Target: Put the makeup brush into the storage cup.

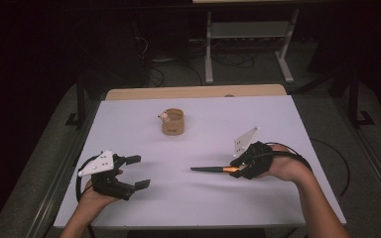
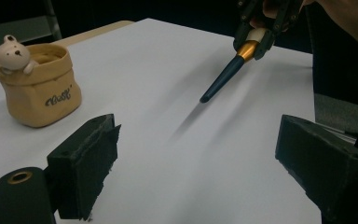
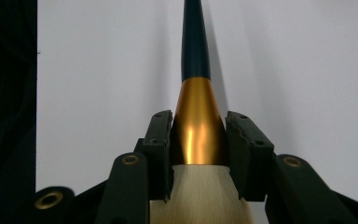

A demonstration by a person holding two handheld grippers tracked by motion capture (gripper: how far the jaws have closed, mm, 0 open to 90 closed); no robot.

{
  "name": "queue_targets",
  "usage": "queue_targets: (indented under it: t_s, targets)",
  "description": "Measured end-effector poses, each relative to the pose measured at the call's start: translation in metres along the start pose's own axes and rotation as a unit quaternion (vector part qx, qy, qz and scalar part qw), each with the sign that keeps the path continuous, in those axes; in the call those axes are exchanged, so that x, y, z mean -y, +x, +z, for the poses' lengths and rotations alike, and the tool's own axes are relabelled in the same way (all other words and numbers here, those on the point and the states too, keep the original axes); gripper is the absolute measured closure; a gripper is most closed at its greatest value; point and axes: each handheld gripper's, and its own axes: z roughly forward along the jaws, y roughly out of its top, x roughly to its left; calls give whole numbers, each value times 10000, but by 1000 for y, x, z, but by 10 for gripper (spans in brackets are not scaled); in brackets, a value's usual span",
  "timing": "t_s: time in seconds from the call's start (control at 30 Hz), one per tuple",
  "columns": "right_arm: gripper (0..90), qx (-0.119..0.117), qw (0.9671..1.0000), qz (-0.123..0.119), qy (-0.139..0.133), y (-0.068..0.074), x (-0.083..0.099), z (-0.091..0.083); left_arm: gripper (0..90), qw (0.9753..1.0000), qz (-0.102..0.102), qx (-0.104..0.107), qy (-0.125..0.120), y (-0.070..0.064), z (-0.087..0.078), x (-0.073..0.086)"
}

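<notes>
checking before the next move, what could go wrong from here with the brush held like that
The right gripper clamps the brush on its tapered gold ferrule, so it could slip forward. The long handle points out ahead and might tip the light bear pot if swung toward it. The left gripper sits open, giving no support.

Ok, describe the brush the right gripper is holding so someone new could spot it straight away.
Start at the white table and go to its right side, where the right gripper is shut on a brush. Its dark tapered handle points left toward the open left gripper. A shiny gold collar and pale bristles set it apart from the tan bear pot.
</notes>
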Motion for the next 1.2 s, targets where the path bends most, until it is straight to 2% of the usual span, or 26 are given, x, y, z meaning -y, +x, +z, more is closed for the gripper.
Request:
queue_targets:
  t_s: [0.2, 0.27, 0.47, 0.73, 0.8, 0.83, 1.0, 1.17, 1.2]
  targets:
    - [617, -72, 9999, -41, -70, -4, -7, 0, 123, 9999, 64, 108, -29, 5, 9, -9]
    - [617, -88, 9999, -29, -85, -6, -9, 1, 123, 9998, 144, 148, -8, 7, 12, -13]
    - [617, -134, 9999, -24, -104, -9, -12, 4, 124, 9994, 237, 244, -101, 11, 24, -21]
    - [617, -239, 9996, -75, -140, -13, -18, 5, 125, 9980, 331, 541, -85, 12, 37, -31]
    - [617, -314, 9994, -73, -140, -14, -24, 6, 126, 9964, 378, 754, -59, 11, 47, -35]
    - [617, -314, 9994, -73, -140, -14, -24, 6, 125, 9964, 378, 754, -59, 11, 47, -35]
    - [617, -336, 9993, -113, -138, -16, -29, 10, 126, 9935, 393, 1069, 68, 11, 62, -37]
    - [617, -354, 9991, -180, -118, -13, -30, 12, 127, 9922, 470, 1135, 188, 11, 68, -35]
    - [616, -342, 9990, -261, -119, -13, -30, 13, 127, 9920, 482, 1147, 206, 11, 70, -34]
